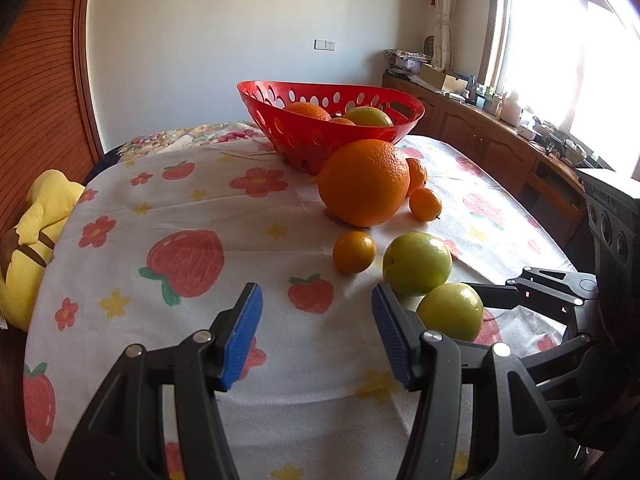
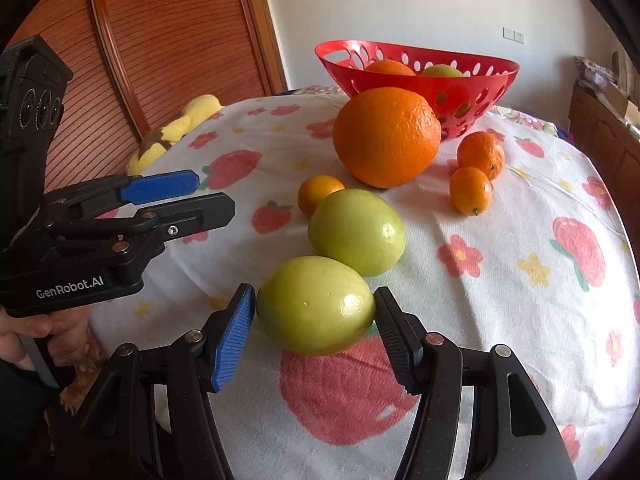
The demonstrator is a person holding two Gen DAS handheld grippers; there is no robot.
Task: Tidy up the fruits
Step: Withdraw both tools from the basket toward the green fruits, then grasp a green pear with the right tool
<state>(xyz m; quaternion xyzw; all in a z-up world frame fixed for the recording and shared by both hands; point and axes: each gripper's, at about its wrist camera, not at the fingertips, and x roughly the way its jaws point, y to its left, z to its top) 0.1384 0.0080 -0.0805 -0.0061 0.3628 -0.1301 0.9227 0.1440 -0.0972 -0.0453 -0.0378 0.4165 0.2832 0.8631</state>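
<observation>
- Right gripper (image 2: pixel 314 316): ribbed pads clasp the nearest smooth green apple (image 2: pixel 316 304) on the tablecloth (image 2: pixel 520 320).
- Left gripper (image 1: pixel 318 320): jaws parted, nothing between.
- Beyond: second apple (image 2: pixel 357 231), dimpled large orange (image 2: pixel 387 136).
- Farthest: perforated red plastic basket (image 2: pixel 472 92) with fruit inside.

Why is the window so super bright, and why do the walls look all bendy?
Left wrist view: sunlight floods the window until it shows plain white, and shiny glints sit on the green apples. Right wrist view: the fisheye lens bows the wooden door, curves the table's tablecloth and darkens the corners; the near green apple is sharp.
</observation>
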